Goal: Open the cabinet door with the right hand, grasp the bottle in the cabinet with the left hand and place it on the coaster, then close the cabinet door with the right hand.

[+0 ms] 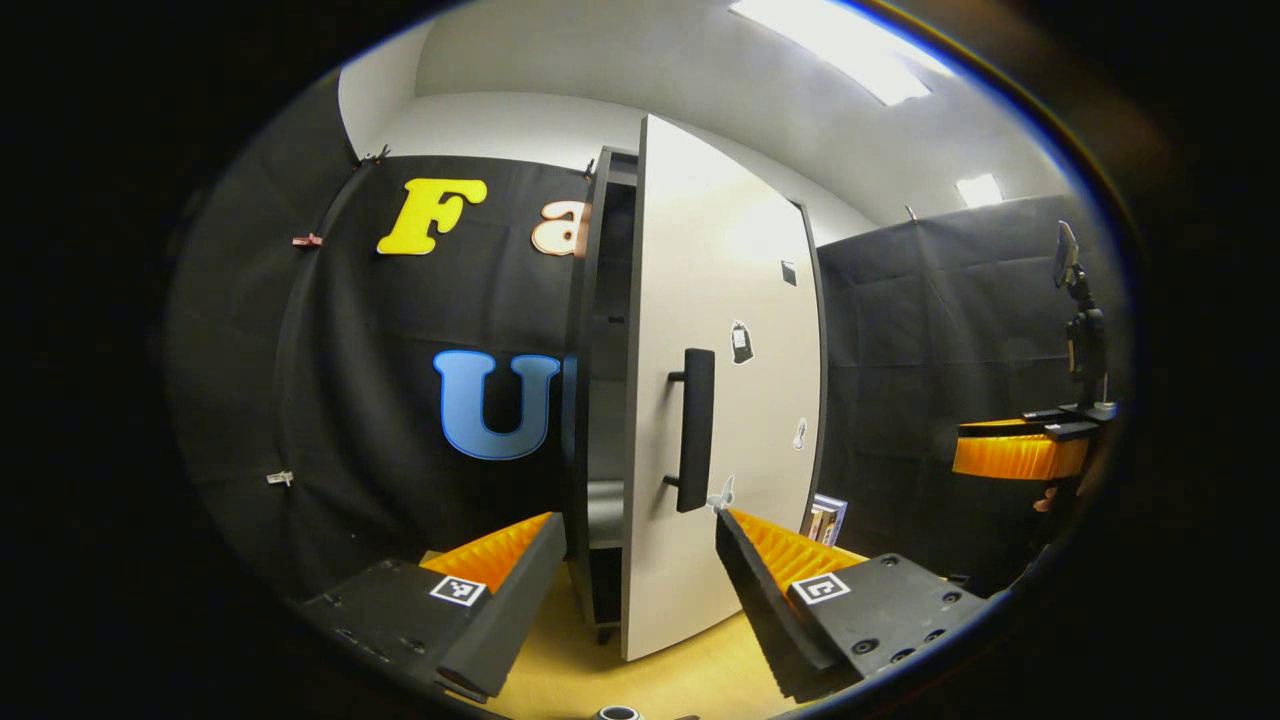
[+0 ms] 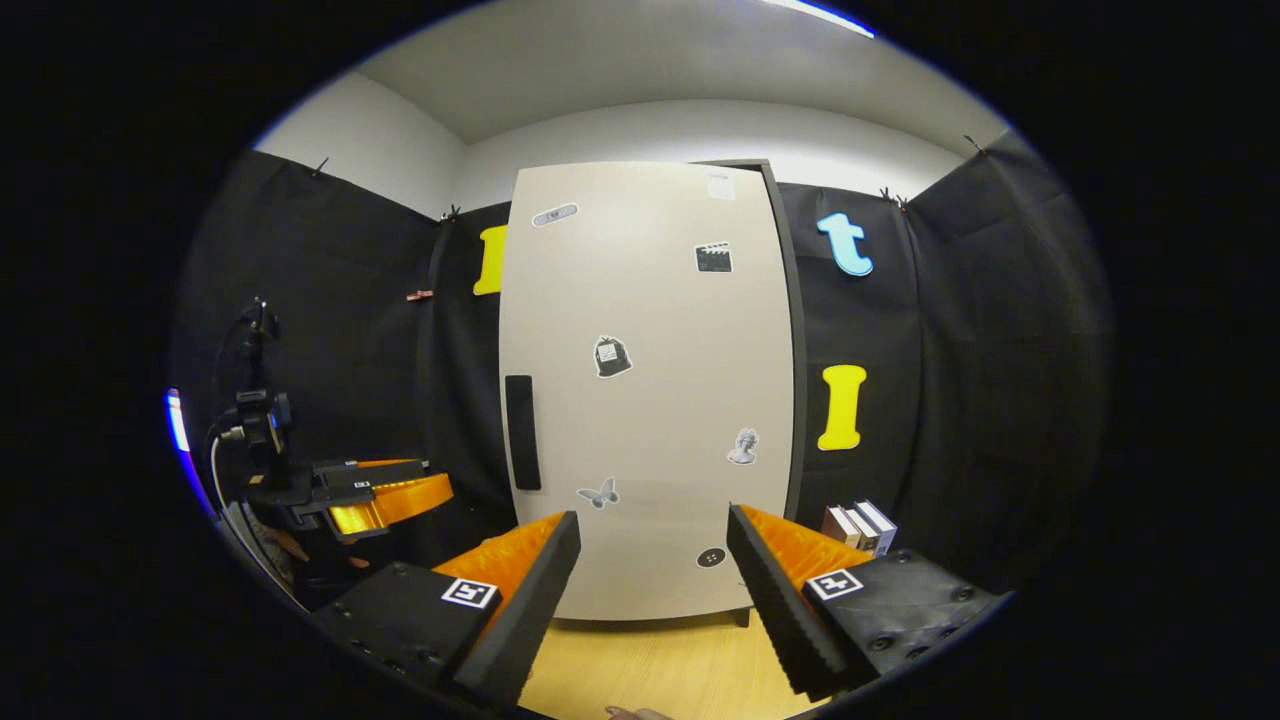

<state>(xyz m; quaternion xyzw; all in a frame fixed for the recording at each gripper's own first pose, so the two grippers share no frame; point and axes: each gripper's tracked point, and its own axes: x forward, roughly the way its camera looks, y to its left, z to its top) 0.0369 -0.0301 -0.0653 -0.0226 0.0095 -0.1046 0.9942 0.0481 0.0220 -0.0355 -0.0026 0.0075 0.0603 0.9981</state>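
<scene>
The cabinet (image 1: 600, 300) is dark with a white door (image 1: 730, 300) that carries a black vertical handle (image 1: 695, 430). In the left gripper view the door stands slightly ajar, and a narrow gap at its handle edge shows dim shelves. No bottle can be made out in that gap. My left gripper (image 1: 640, 520) is open and empty, a short way in front of the door edge. In the right gripper view the door (image 2: 650, 400) faces me with its handle (image 2: 522, 432) on the left. My right gripper (image 2: 652, 516) is open and empty, apart from the door.
Books (image 2: 860, 525) stand right of the cabinet on the wooden tabletop (image 2: 650, 660). The right gripper (image 1: 1020, 455) hangs far right in the left gripper view. The left gripper (image 2: 385, 500) is at the left in the right gripper view. A small round grey rim (image 1: 617, 713) peeks in at the bottom edge.
</scene>
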